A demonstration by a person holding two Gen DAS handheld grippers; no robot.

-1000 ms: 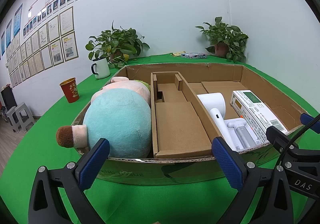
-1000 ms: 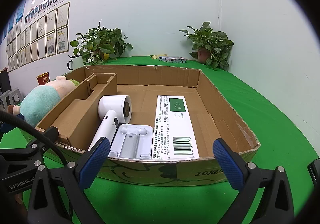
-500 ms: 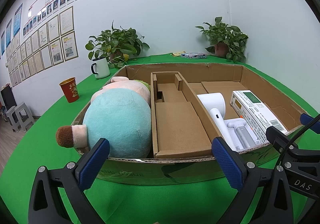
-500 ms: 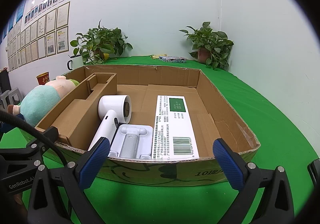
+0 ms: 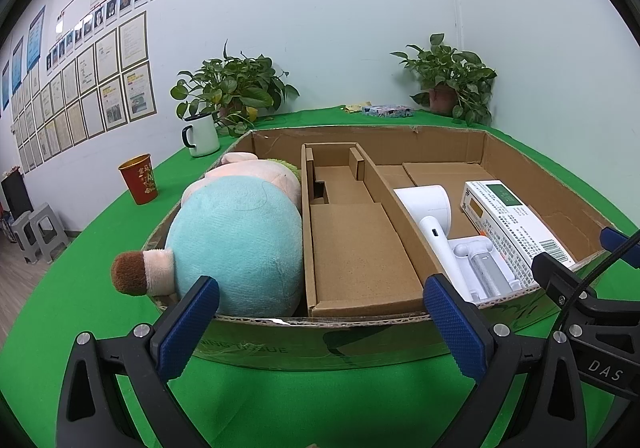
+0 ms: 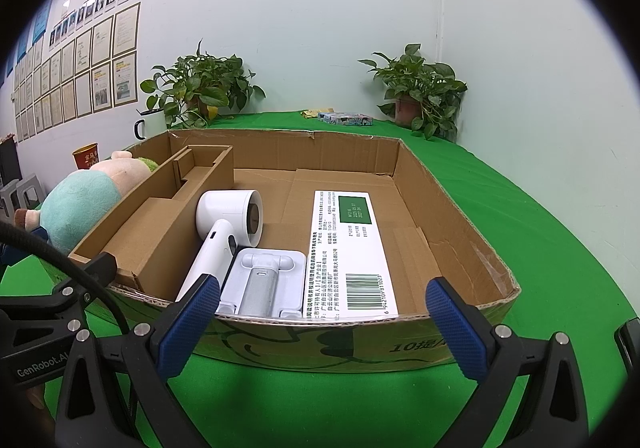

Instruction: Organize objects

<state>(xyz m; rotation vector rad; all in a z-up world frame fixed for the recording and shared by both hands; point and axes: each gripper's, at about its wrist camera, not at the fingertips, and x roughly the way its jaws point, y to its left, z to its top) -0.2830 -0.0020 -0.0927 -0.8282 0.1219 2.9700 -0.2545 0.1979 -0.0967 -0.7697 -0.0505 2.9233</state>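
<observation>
In the left wrist view the near wall of the cardboard box (image 5: 320, 336) hides the underside of the plush toy (image 5: 236, 244), whose teal body fills the left compartment with one brown-tipped limb poking over the rim; its face is turned away and cannot be read. The cardboard insert (image 5: 356, 248) sits in the middle, and to its right the white hair dryer (image 5: 432, 220), the white phone stand (image 5: 484, 268) and the white printed carton (image 5: 516, 224) are partly cut off by the box edge and by the right tongs (image 5: 600, 288) intruding from the side. The left tongs (image 5: 320, 324) hang level before the box front, blue pads wide apart, gripping nothing. A white mug (image 5: 202, 134), a red cup (image 5: 139, 178) and two potted plants (image 5: 230, 92) stand on the green worktop (image 5: 80, 288); framed papers line the pale wall. In the right wrist view the plush toy is mostly hidden behind the insert, and the mug is half masked by the box corner. The hair dryer (image 6: 228, 224) lies beside the insert, its handle touching the phone stand (image 6: 264, 280), with the printed carton (image 6: 352, 252) flat just beside that; the carton's small print is too fine to make out. The right tongs (image 6: 320, 324) face the box front, spread open and empty, and part of the left tongs shows at the lower left.
</observation>
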